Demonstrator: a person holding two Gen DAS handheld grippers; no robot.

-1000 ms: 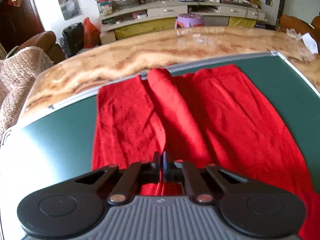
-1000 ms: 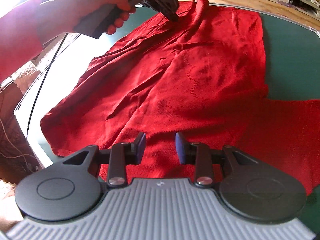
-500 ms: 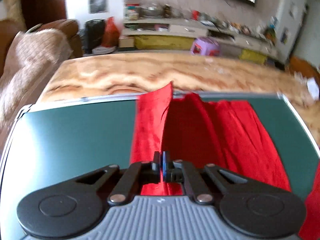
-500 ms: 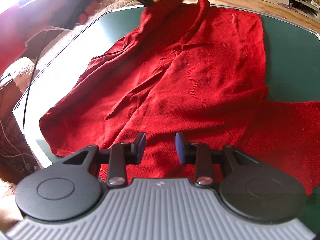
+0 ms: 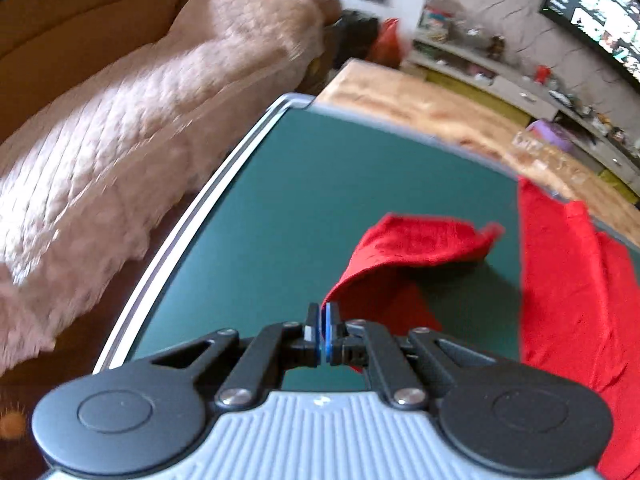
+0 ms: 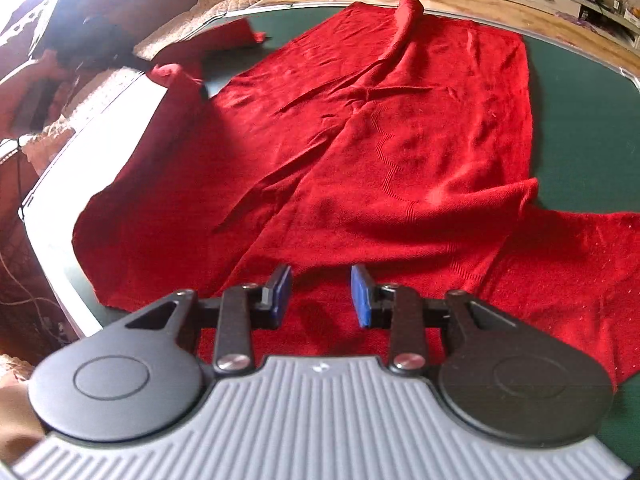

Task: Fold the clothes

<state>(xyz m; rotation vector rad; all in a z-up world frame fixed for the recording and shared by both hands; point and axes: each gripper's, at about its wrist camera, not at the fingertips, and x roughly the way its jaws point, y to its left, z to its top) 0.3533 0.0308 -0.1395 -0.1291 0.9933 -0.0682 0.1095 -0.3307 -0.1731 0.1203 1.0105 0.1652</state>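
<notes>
Garment position: the red knit sweater [image 6: 384, 140] lies spread across the green surface [image 6: 580, 128], with one sleeve running off toward the near right. Left hand-held gripper [image 5: 322, 332]: jaws pressed together, pinching a red edge of the sweater, which rises off the surface as a lifted flap toward the right of the left wrist view. Right hand-held gripper [image 6: 321, 294]: jaws spread, blue pads apart, positioned just above the near part of the sweater, gripping nothing. A sofa with a beige quilted cover [image 5: 132, 128] stands beyond the left edge of the surface. Both views show motion blur.
</notes>
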